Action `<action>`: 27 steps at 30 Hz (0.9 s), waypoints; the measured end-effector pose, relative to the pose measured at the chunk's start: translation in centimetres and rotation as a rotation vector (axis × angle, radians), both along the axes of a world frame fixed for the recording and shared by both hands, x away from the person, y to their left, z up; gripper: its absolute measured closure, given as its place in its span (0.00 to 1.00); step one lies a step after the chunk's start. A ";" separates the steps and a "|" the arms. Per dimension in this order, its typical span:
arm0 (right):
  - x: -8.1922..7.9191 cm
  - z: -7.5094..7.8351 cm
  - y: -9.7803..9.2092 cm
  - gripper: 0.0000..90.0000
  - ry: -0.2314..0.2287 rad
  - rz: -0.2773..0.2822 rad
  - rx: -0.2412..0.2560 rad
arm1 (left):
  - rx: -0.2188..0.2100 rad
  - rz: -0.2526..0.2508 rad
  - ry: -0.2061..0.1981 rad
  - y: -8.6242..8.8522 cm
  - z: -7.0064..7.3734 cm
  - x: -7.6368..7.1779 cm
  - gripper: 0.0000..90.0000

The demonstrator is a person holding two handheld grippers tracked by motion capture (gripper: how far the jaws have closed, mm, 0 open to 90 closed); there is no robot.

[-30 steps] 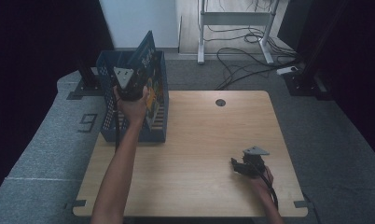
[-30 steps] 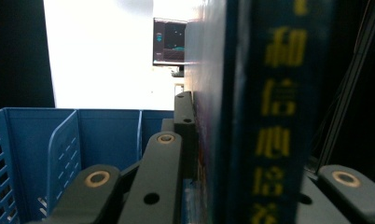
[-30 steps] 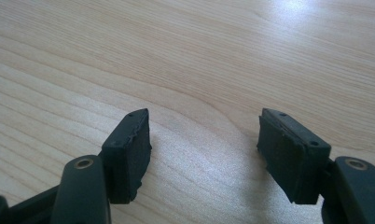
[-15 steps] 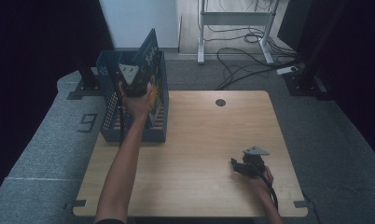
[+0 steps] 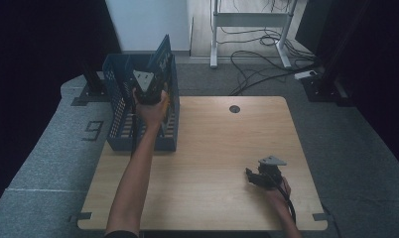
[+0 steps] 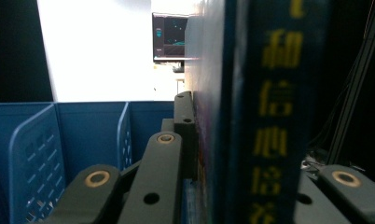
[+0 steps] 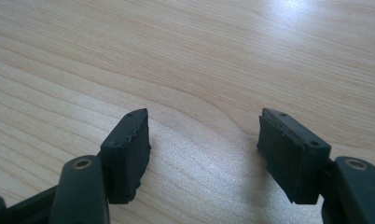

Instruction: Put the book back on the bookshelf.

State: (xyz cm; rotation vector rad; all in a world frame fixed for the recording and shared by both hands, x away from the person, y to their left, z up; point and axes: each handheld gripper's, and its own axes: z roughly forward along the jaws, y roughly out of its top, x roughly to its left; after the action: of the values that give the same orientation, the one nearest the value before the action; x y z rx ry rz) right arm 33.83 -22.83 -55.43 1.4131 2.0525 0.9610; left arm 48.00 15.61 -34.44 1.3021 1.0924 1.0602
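We note a pale wood-grain worktop (image 7: 223, 56) with a smooth matt finish, a perforated blue plastic crate (image 5: 119, 99), and matt black ribbed fingers (image 7: 129, 149).

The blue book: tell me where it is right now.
In the high view the blue book stands upright at the table's far left, clamped in the left gripper and sticking up out of the blue crate.

It looked like a lab or recording studio: a bare wooden table (image 5: 212, 148) stood on grey carpet between black curtains, with loose cables (image 5: 257, 52) and a metal stand (image 5: 249, 20) at the frame's top, and a lit monitor (image 6: 169, 37) behind.
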 end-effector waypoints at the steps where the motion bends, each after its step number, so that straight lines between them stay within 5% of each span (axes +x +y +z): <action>1: 0.0 0.0 0.0 0.37 -0.002 0.001 -0.001 | -0.002 0.001 0.001 0.0 -0.2 0.0 0.92; 17: 0.0 0.0 0.0 0.37 -0.001 0.001 -0.001 | 0.015 -0.006 0.074 -0.2 -4.0 0.4 0.91; 27: -0.1 0.0 0.0 0.37 -0.002 0.002 -0.002 | 0.016 -0.056 0.071 0.1 -5.0 -0.8 0.87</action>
State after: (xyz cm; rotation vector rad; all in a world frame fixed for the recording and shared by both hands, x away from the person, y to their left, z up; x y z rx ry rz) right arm 33.76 -22.80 -55.44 1.4086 2.0537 0.9600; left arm 47.16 15.70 -39.40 1.3839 1.0959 0.9901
